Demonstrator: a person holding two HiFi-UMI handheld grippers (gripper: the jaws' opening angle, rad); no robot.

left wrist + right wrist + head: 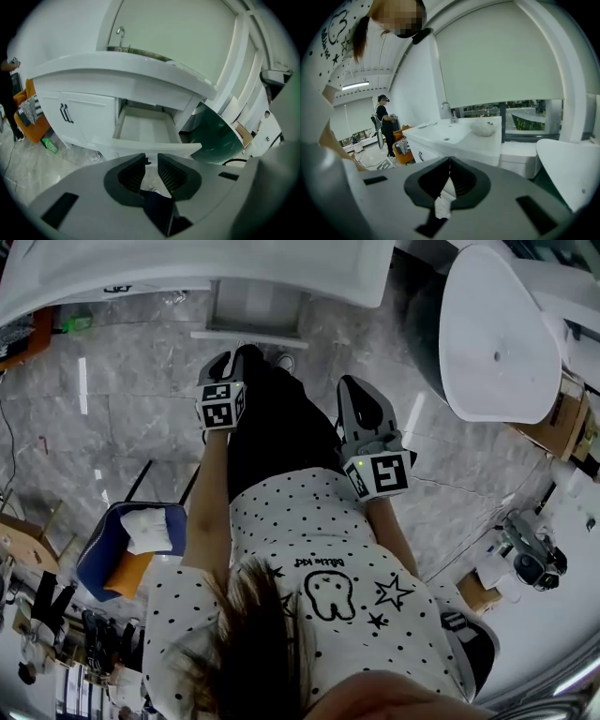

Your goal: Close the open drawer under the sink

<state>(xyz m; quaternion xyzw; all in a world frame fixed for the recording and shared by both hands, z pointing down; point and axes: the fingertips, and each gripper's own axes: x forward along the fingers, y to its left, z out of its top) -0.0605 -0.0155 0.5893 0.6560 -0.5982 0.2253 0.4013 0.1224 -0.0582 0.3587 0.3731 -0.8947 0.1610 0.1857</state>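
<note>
White vanity cabinet [79, 117] fills the middle of my left gripper view, with the tap [121, 33] near the top and the sink counter [117, 65] across the frame. The drawer [144, 127] stands pulled out below that counter at centre frame, its front panel just above my jaw tips.

Left gripper [151, 160]: jaws parted by a narrow gap, nothing between them. It is close to the drawer front, but I cannot tell whether it touches.

Right gripper [449, 163]: jaws closed together on nothing — it looks across the basin at mid-frame.

Head view — the drawer sits at top centre. Both grippers reach out below it over grey marble floor [122, 399], the left one nearer the drawer, the right lower and further right.
</note>
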